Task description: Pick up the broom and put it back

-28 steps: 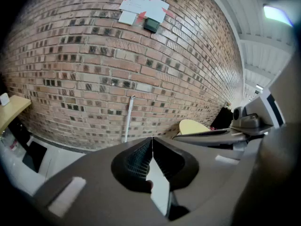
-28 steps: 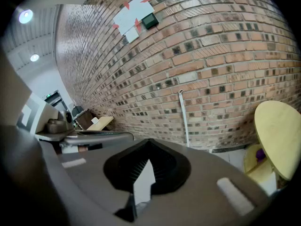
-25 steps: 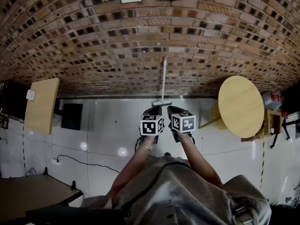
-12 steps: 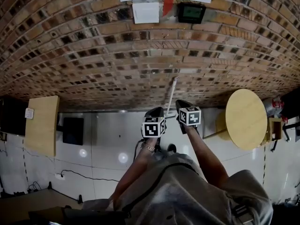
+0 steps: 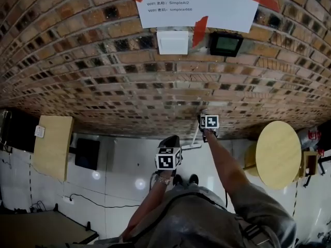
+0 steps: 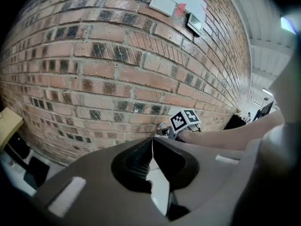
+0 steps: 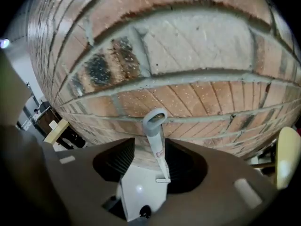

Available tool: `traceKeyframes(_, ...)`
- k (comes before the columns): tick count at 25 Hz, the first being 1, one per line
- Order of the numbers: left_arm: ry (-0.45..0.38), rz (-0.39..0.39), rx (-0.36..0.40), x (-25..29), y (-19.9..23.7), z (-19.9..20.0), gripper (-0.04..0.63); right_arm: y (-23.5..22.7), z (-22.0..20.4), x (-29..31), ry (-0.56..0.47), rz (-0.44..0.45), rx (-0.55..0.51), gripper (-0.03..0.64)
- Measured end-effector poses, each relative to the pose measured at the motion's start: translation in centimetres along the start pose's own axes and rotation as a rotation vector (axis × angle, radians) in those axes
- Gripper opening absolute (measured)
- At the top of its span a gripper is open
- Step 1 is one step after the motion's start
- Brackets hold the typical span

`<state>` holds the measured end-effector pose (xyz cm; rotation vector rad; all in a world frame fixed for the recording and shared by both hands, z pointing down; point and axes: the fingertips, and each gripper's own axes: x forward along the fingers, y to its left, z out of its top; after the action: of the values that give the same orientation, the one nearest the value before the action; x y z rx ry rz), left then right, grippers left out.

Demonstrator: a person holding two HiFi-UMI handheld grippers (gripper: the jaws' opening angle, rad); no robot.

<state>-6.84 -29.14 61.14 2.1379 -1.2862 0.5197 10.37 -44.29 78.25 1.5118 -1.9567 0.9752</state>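
A broom (image 5: 195, 134) with a pale handle leans upright against the brick wall (image 5: 103, 81), its head on the white floor. In the right gripper view the handle (image 7: 155, 142), topped by a grey hanging loop, stands between the jaws of my right gripper (image 7: 149, 149). Those jaws are opening, and a gap shows beside the handle. In the head view my right gripper (image 5: 204, 114) is stretched out at the handle's top, close to the wall. My left gripper (image 5: 172, 139) hangs lower and further back, shut (image 6: 152, 143) with nothing in it.
A round wooden table (image 5: 279, 154) stands to the right. A wooden board (image 5: 51, 146) and a black box (image 5: 87, 153) sit to the left. A cable (image 5: 93, 203) lies on the floor. A taped paper notice (image 5: 196, 4), a white box (image 5: 173, 42) and a black device (image 5: 226, 44) hang on the wall.
The person has stepped closer to the wall. My right gripper has reached ahead of the left one to the top of the broom handle. The left has followed a shorter way.
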Motion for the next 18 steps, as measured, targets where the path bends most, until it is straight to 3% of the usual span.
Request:
traceKeyframes(4,-0.009,0.044,-0.020,-0.2,1.7,0.8,0.009,-0.2,0.7,2.6,0.056,-0.013,-0.014,0.172)
traceKeyframes(6,-0.015,0.060,-0.032,-0.3,2.3,1.0,0.009,-0.7,0.9,2.9,0.052,-0.043,0.048,0.166)
traceKeyframes(8,-0.016,0.068,-0.044,-0.3,2.7,0.9,0.009,-1.2,0.9,2.8,0.038,-0.068,0.090,0.118)
traceKeyframes(13,-0.015,0.063,-0.046,0.2,2.2,0.8,0.009,-0.6,1.2,2.3,0.028,-0.029,-0.058,0.100)
traceKeyframes(18,-0.037,0.027,-0.018,0.4,0.9,1.2,0.009,2.4,-1.2,-3.4,0.004,0.064,-0.193,0.097)
